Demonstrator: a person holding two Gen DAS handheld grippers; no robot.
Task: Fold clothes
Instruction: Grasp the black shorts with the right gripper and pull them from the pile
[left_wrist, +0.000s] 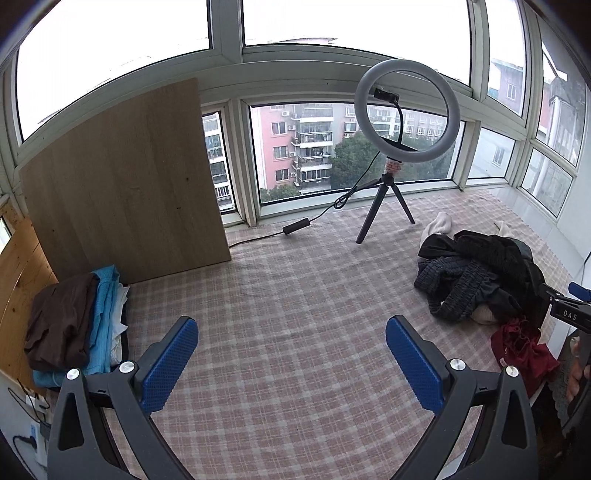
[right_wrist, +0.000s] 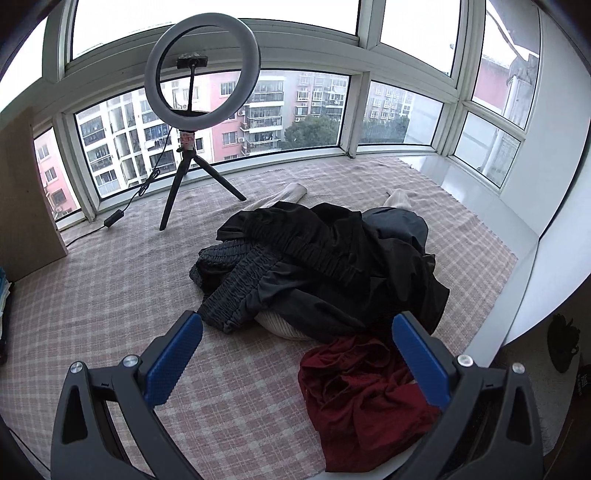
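Observation:
A heap of dark unfolded clothes (right_wrist: 332, 266) lies on the pink checked cloth (right_wrist: 110, 295), with a white garment (right_wrist: 280, 328) under it and a crumpled red garment (right_wrist: 362, 391) in front. The heap also shows at the right of the left wrist view (left_wrist: 476, 273), with the red garment (left_wrist: 524, 347) below it. My right gripper (right_wrist: 297, 358) is open and empty, just above the red garment. My left gripper (left_wrist: 291, 362) is open and empty over bare cloth (left_wrist: 288, 295). A stack of folded clothes (left_wrist: 77, 325), brown on blue, sits at the left.
A ring light on a small tripod (left_wrist: 391, 177) stands near the window, its cable (left_wrist: 295, 225) trailing across the cloth; it also shows in the right wrist view (right_wrist: 192, 147). A wooden board (left_wrist: 125, 181) leans upright at the back left. Windows surround the platform.

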